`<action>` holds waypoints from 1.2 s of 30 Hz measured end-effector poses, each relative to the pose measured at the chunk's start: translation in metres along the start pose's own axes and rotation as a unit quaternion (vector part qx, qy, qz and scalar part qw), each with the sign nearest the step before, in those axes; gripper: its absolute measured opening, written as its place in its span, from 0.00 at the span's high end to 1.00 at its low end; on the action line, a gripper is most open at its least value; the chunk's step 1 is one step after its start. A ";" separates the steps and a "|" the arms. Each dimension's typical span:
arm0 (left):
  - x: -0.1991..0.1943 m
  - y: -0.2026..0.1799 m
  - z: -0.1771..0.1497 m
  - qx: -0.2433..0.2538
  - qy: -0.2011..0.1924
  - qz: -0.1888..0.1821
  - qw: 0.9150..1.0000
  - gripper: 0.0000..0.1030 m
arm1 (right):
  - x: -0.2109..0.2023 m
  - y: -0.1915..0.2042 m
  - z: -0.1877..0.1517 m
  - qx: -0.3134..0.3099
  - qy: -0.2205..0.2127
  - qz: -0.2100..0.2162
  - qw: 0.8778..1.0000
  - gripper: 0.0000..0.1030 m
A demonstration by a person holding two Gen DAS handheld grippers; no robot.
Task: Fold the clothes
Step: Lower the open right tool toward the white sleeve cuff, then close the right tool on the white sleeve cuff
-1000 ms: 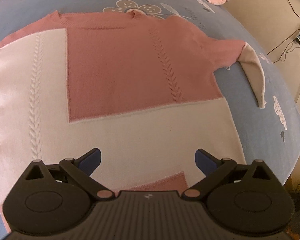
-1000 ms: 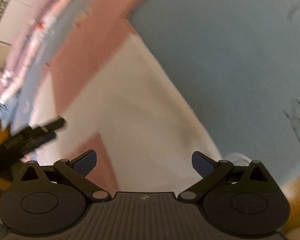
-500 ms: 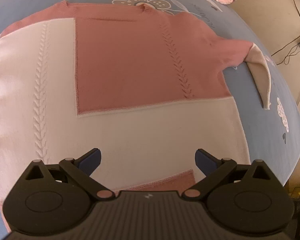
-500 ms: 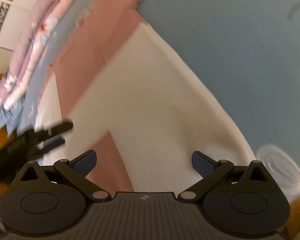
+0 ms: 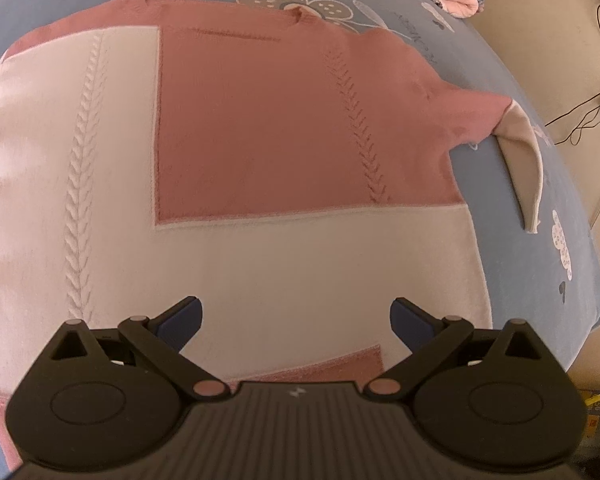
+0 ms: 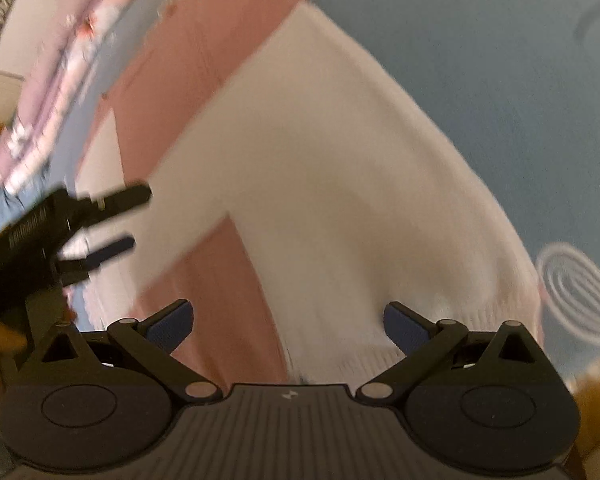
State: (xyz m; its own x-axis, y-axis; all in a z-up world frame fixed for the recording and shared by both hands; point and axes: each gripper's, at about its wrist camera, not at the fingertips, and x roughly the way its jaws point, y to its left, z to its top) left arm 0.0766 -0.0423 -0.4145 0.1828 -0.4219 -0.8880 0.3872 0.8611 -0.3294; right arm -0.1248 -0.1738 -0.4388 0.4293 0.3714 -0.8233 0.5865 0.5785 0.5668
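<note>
Now the sweater (image 5: 260, 184) fills more of your left wrist view than it did a second ago: it has grown and slid toward 6 o'clock, so you have brought the left claw (image 5: 296, 312) lower and closer over the hem. In the right wrist view the cream hem panel has spread across the frame over the same second, and the right claw (image 6: 288, 316) has swung in over the corner of the hem at about 5 o'clock. I read that as both claws closing on the bottom edge for a first fold; nothing is folded yet.

The sweater lies flat on the blue bed (image 5: 540, 264), neckline toward 12 o'clock in the left view, hem toward 6. Its far sleeve (image 5: 520, 160) sticks out at about 2 o'clock with the pale cuff bent down toward 4, and it will need tucking in before the body is folded.

Your left claw hangs over the cream band near the hem, pointing up the garment, jaws spread wide with nothing between them. From the right view you can see it at 9 o'clock, fingers parted, above the cloth. Your right claw is likewise released and empty, angled across the hem corner; that view is blurred by motion, so I cannot tell whether its pads touch the knit.
</note>
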 end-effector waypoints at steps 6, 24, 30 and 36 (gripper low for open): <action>-0.003 -0.002 0.002 -0.004 -0.014 -0.007 1.000 0.03 | -0.022 0.015 0.020 -0.015 -0.048 -0.023 0.998 0.00; -0.014 -0.032 -0.009 -0.101 -0.065 0.052 0.991 0.03 | -0.049 -0.004 0.200 -0.281 -0.222 -0.278 0.891 0.27; 0.007 -0.080 0.002 -0.112 -0.076 0.040 0.990 0.03 | -0.021 -0.016 0.238 -0.360 -0.153 -0.285 0.875 0.73; 0.026 -0.129 0.013 -0.065 -0.069 0.037 0.995 0.03 | -0.025 -0.020 0.245 -0.446 -0.121 -0.299 0.835 0.88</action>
State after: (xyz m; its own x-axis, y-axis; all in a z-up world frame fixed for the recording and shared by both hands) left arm 0.0426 -0.1682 -0.3910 0.3327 -0.3826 -0.8619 0.2499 0.9171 -0.3106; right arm 0.0209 -0.3721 -0.4217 0.4318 -0.2730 -0.8596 0.0472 0.9586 -0.2807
